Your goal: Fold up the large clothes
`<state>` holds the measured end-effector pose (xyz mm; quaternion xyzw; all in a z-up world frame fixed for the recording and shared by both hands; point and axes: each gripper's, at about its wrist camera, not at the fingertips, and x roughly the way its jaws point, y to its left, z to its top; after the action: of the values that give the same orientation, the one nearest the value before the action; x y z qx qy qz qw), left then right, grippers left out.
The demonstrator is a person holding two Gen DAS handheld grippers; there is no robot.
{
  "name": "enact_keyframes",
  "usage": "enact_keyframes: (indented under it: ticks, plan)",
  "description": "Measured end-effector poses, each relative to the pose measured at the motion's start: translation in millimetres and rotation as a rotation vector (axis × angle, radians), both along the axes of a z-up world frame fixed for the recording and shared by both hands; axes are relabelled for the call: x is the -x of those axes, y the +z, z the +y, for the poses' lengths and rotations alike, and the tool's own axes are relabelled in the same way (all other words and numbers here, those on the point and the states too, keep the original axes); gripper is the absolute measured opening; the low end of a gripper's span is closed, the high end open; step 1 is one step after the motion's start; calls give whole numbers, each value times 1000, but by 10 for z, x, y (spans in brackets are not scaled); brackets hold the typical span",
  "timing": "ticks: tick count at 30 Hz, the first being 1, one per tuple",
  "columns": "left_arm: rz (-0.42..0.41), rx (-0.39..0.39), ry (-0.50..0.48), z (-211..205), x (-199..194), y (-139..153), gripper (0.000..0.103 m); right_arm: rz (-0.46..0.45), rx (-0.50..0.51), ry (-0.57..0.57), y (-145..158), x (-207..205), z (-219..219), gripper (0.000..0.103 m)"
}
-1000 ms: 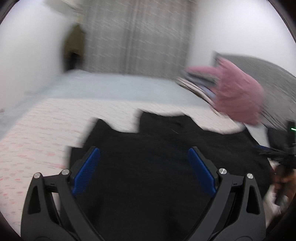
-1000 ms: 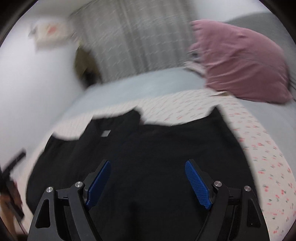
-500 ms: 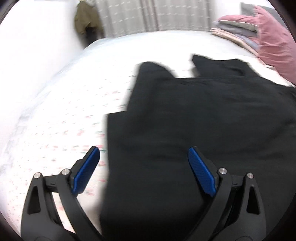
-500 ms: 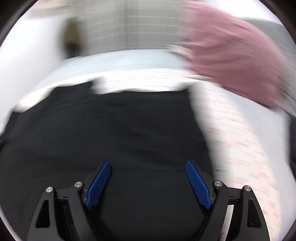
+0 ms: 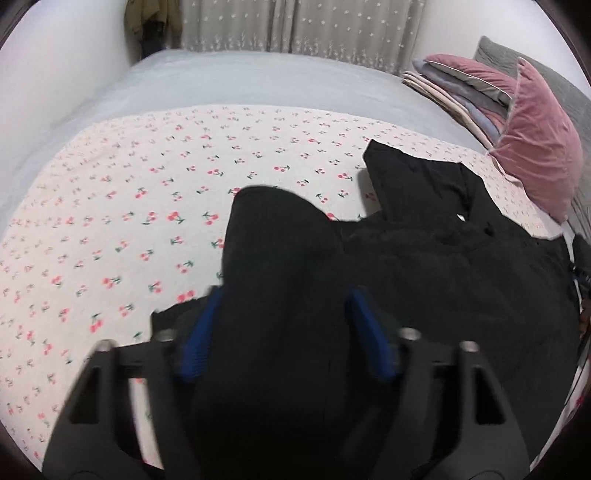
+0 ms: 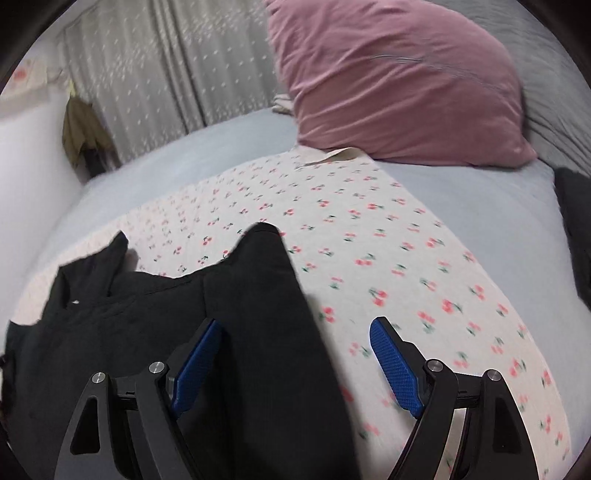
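Left gripper [image 5: 284, 332] closing astride black garment [image 5: 443, 277] (pads blurred).

Garment [image 5: 424, 266] on sheet [image 5: 129, 221], beside pillow [image 5: 535, 147]

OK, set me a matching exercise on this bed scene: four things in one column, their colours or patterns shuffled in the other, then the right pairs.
Things:
1. garment
2. pillow
3. bedspread
4. curtain

Colours or patterns:
A. pale with red cherries
B. dusty pink
C. grey with small white specks
D. black

Pairs: 1-D, 2-B, 3-A, 4-C
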<state>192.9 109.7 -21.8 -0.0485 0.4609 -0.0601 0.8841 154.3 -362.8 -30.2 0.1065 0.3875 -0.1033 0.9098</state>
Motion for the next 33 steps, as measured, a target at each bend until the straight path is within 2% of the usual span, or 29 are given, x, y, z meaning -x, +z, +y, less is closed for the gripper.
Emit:
enact_keyframes:
  ticks: [1,2,3,5,7,11,14,18,21,25,27,28,30,32,33]
  plan:
    - [0,14,10,-48,63,21,36,1,19,4,-4,-54,42,60]
    - [-14,52,21,-31,74,34,29,-1,32,20,-15,-103,71,21]
    - [-36,69,36,-37,147,37,9,8,44,34,-17,-146,114,11]
    - [-116,89,68,-68,229,155,8,-26,98,12,30,-153,170,7]
    - [-210,95,80,-41,332,321,8,-125,140,-1,206,-106,246,6]
    - [-354,97,102,4,274,639,8,-239,179,-24,530,-268,361,6]
    - [-372,87,126,75,-13,706,8,-261,199,-30,660,-617,462,6]
    - [-310,70,164,235,-426,473,8,-230,251,-13,575,-1162,599,6]
    - [-214,33,179,324,-649,103,8,-140,300,4,312,-1508,670,6]
    - [-39,23,234,437,-821,-359,15,58,308,-25,-231,-1789,609,7]
    - [-12,12,269,485,-831,-357,21,110,312,-38,-323,-1811,584,14]
    - [-22,-5,288,498,-805,-288,22,112,337,-49,-296,-1819,590,18]
    - [-72,-36,300,472,-712,-85,23,82,381,-69,-201,-1732,657,33]
    - [-141,8,247,324,-590,176,40,1,379,-70,-19,-1579,811,66]
    - [-170,41,218,241,-533,269,58,-38,355,-47,50,-1531,908,70]
